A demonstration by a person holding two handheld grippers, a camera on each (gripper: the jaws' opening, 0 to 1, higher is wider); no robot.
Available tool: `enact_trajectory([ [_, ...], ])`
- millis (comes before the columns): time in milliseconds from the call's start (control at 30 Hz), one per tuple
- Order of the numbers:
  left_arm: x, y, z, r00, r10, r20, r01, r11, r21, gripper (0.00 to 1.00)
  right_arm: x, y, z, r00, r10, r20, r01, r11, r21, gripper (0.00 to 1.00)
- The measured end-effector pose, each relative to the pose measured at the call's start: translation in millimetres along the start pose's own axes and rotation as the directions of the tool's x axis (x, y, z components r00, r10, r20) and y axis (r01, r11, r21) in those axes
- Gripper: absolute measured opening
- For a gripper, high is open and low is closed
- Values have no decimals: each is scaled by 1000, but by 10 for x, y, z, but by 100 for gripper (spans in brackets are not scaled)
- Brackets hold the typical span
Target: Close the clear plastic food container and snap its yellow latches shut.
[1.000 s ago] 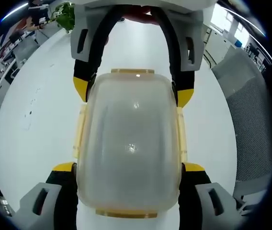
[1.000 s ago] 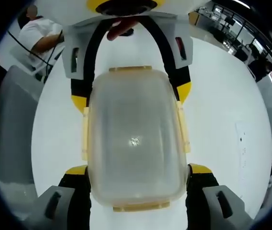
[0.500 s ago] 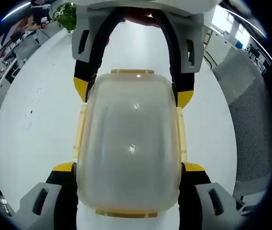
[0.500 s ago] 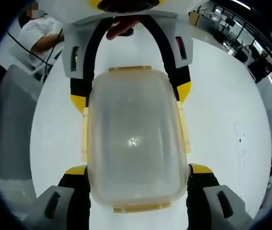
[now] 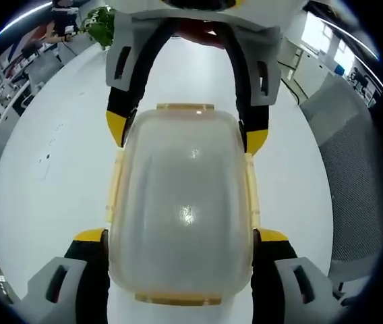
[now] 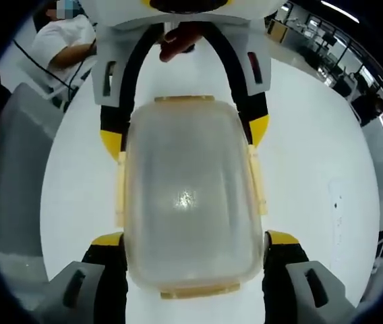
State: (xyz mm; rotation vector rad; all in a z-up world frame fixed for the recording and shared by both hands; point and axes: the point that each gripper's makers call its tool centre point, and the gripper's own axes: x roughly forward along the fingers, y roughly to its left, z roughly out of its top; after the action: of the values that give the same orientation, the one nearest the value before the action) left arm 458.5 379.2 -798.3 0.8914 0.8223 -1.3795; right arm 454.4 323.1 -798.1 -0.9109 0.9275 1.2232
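1. The clear plastic food container [image 5: 181, 209] is lying on the white table [image 5: 50, 196], lid on, directly between the two grippers.
2. In the left gripper view, the left gripper [image 5: 181, 237] is standing with its jaws spread wide, the yellow-tipped fingers [image 5: 89, 236] flanking the container's near end. Actual contact with its sides is not discernible.
3. The right gripper [image 6: 188, 239] is flanking the opposite end in the same way, its jaws equally wide apart.
4. The yellow latches [image 6: 255, 179] are lying along the long sides and both ends of the lid; whether they are snapped is not discernible.
5. A grey mesh chair [image 5: 353, 182] is standing beside the table.
6. A seated person [image 6: 67, 44] is showing beyond the table edge.
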Motion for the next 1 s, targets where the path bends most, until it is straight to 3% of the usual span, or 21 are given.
enact_trajectory([
  [200,-68,34,-7,998,44,54,-43,999,-15,85,-64,-42,64,994,-43,105,46,998,-30,80],
  [300,-84,36,-49,995,58,78,-58,998,-9,86,-117,-38,88,986,-55,160,52,998,21,79],
  [433,-112,77,-61,982,102,161,-88,992,-91,87,-133,-68,81,967,-90,239,66,992,108,79],
  [600,-151,69,-154,968,156,195,-135,984,-117,85,-146,-45,57,946,-140,292,100,984,147,79],
  [667,-171,67,-181,958,192,214,-160,974,-158,84,-158,-42,60,936,-177,303,127,976,177,78],
  [767,-243,68,-143,922,259,287,-196,953,-231,83,-173,-32,80,918,-228,326,178,968,176,76],
  [933,-341,49,-166,874,343,345,-225,914,-338,83,-224,-10,48,889,-285,360,203,947,249,74],
  [1000,-379,16,-171,862,358,358,-219,901,-375,82,-266,6,47,875,-303,377,205,938,278,74],
])
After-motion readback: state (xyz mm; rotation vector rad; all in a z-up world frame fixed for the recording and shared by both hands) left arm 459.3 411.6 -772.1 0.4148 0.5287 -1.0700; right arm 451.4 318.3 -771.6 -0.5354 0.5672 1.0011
